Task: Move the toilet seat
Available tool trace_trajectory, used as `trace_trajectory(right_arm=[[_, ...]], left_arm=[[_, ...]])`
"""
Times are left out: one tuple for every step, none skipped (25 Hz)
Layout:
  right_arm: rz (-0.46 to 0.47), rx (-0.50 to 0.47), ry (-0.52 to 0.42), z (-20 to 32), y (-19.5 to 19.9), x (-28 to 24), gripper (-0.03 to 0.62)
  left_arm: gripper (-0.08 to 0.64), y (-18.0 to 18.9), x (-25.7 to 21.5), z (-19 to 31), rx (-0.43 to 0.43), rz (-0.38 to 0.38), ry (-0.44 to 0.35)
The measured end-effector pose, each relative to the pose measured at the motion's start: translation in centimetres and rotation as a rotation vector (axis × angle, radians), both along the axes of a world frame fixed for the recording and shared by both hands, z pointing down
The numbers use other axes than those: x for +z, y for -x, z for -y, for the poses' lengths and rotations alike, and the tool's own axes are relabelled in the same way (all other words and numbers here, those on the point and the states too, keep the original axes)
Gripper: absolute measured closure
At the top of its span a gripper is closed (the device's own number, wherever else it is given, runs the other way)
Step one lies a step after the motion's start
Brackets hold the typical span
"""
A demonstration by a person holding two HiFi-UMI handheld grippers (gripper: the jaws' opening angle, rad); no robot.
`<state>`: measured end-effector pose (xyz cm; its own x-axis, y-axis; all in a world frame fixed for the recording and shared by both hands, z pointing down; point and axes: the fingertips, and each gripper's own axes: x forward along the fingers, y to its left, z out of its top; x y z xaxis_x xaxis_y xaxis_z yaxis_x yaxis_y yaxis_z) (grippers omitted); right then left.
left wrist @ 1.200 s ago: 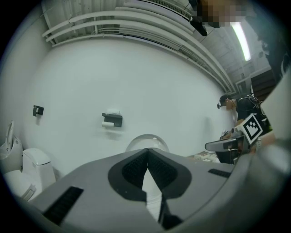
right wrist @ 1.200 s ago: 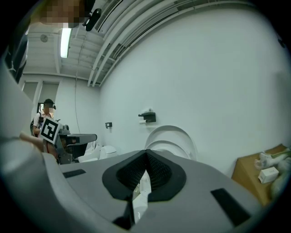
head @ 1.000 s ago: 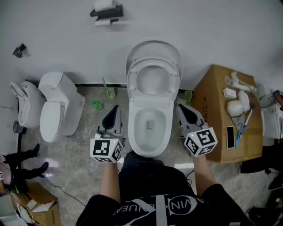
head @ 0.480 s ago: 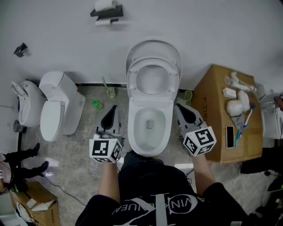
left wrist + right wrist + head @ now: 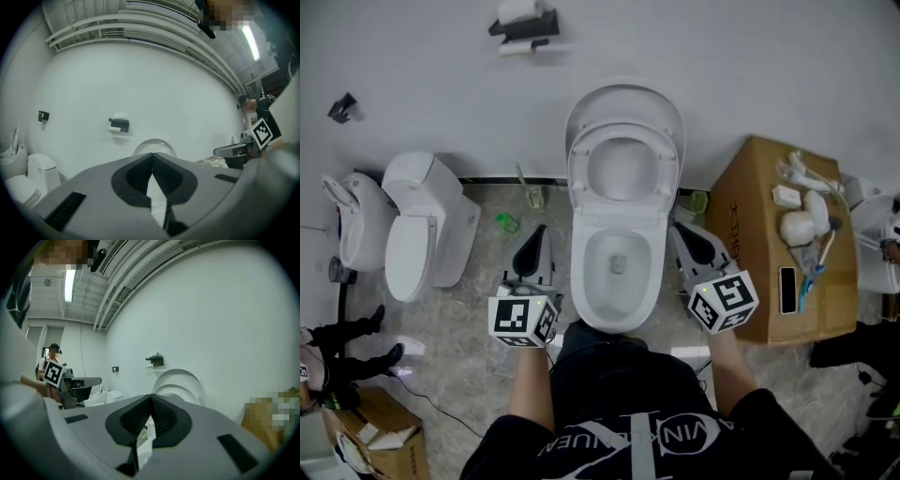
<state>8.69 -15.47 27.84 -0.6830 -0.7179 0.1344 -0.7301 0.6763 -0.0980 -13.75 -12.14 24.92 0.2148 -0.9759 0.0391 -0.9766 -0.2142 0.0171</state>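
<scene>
A white toilet [image 5: 618,267] stands against the wall in the head view. Its seat [image 5: 623,170] and lid [image 5: 625,101] are both raised upright against the wall. My left gripper [image 5: 540,234] hovers to the left of the bowl, shut, with nothing in it. My right gripper [image 5: 682,234] hangs to the right of the bowl, also shut and empty. The left gripper view shows its closed jaws with the raised lid [image 5: 154,145] behind them. In the right gripper view the raised seat [image 5: 180,392] and lid [image 5: 185,378] rise past the closed jaws.
A cardboard box [image 5: 778,244] with small items on top stands right of the toilet. A second white toilet [image 5: 427,225] and another fixture [image 5: 352,220] stand at the left. A paper holder [image 5: 525,26] hangs on the wall. Small green items [image 5: 507,223] lie on the floor.
Both grippers have drifted very slightly; the toilet seat and lid have stayed raised.
</scene>
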Motion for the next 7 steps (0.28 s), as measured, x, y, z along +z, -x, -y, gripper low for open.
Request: trace_trajectory(right_arm=[[0.001, 0.000, 0.001, -0.02, 0.02, 0.01, 0.583], [0.002, -0.001, 0.001, 0.01, 0.05, 0.02, 0.583], [0.002, -0.001, 0.001, 0.07, 0.08, 0.02, 0.583], [0.002, 0.000, 0.001, 0.17, 0.11, 0.01, 0.583], [0.002, 0.000, 0.000, 0.28, 0.14, -0.01, 0.583], [0.002, 0.001, 0.000, 0.41, 0.18, -0.03, 0.583], [0.003, 0.002, -0.001, 0.54, 0.21, -0.04, 0.583]], left_arm=[[0.557, 0.03, -0.01, 0.00, 0.000, 0.000, 0.000], [0.557, 0.08, -0.01, 0.04, -0.001, 0.000, -0.001], [0.557, 0.14, -0.01, 0.11, -0.001, 0.000, -0.001], [0.557, 0.19, 0.00, 0.20, -0.001, 0.000, -0.001], [0.557, 0.24, 0.02, 0.31, -0.001, 0.000, 0.000], [0.557, 0.30, 0.05, 0.43, 0.000, 0.001, 0.000], [0.557, 0.36, 0.08, 0.54, 0.000, 0.001, 0.001]])
